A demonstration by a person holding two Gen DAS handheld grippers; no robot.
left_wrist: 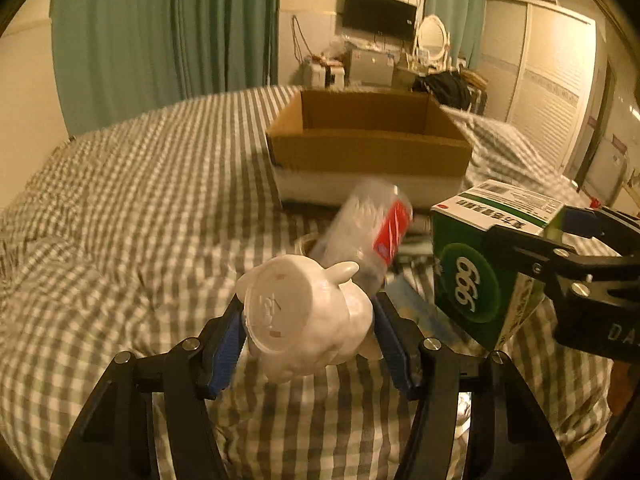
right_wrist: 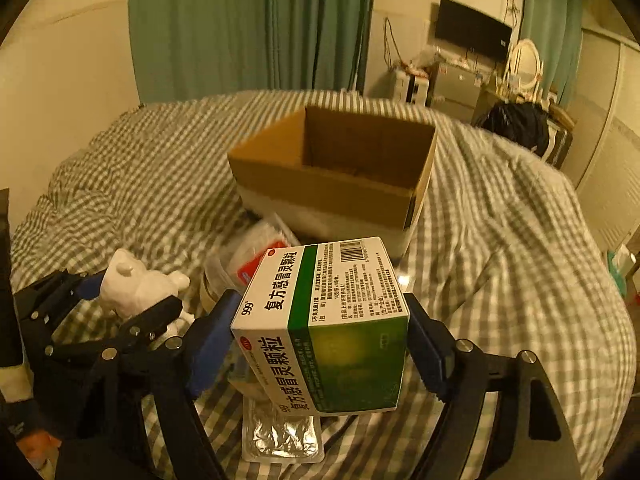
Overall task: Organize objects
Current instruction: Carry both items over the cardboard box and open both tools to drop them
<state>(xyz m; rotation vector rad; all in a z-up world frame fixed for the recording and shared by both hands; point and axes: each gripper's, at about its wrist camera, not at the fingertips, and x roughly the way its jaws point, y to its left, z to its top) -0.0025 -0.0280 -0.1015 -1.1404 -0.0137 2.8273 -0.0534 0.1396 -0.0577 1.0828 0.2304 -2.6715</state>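
My left gripper (left_wrist: 306, 320) is shut on a white animal figurine (left_wrist: 304, 316), held bottom-up above the checked bedcover; the figurine (right_wrist: 134, 286) also shows at the left of the right wrist view. My right gripper (right_wrist: 320, 332) is shut on a green and white medicine box (right_wrist: 324, 328), which appears at the right of the left wrist view as the medicine box (left_wrist: 480, 264). An open cardboard box (left_wrist: 368, 140) stands on the bed ahead of both grippers, also seen as the cardboard box (right_wrist: 336, 172). A clear plastic bottle with a red label (left_wrist: 372, 236) lies between figurine and carton.
A foil blister pack (right_wrist: 282, 436) lies on the bedcover under the medicine box. Green curtains (left_wrist: 168, 32), a wall television (left_wrist: 378, 14), a cluttered dresser with an oval mirror (left_wrist: 430, 38) and a wardrobe (left_wrist: 548, 80) stand beyond the bed.
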